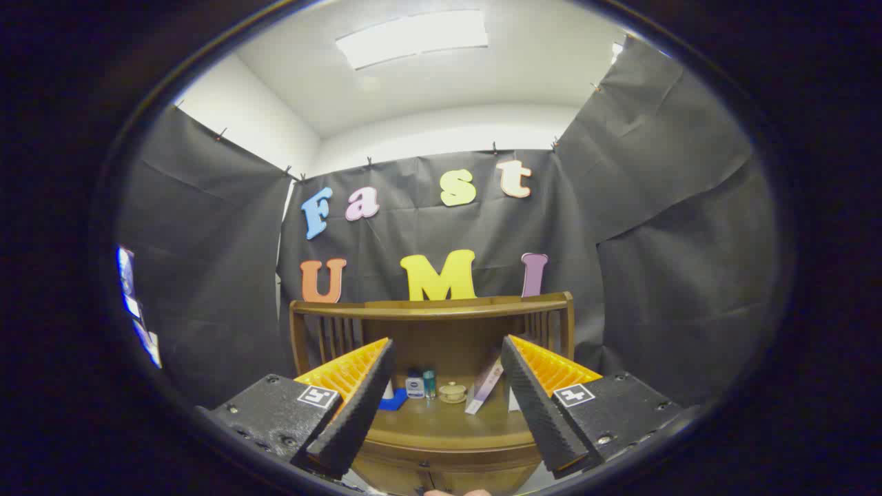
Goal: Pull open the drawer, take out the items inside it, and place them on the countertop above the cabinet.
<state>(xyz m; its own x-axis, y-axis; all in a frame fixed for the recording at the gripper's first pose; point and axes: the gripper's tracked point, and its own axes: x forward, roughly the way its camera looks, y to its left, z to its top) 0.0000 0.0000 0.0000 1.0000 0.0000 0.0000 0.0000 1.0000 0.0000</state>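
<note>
jaws wide apart, holding nothing | cabinet [441, 448] dead ahead, drawer not pulled yet | I'd drop low, come in square

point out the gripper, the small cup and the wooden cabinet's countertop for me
gripper [448, 386]: gripper view, the open gap midway between its two fingertips
small cup [453, 392]: gripper view, its pale body, beyond the fingers
countertop [441, 426]: gripper view, bare wood in front of the items
</note>
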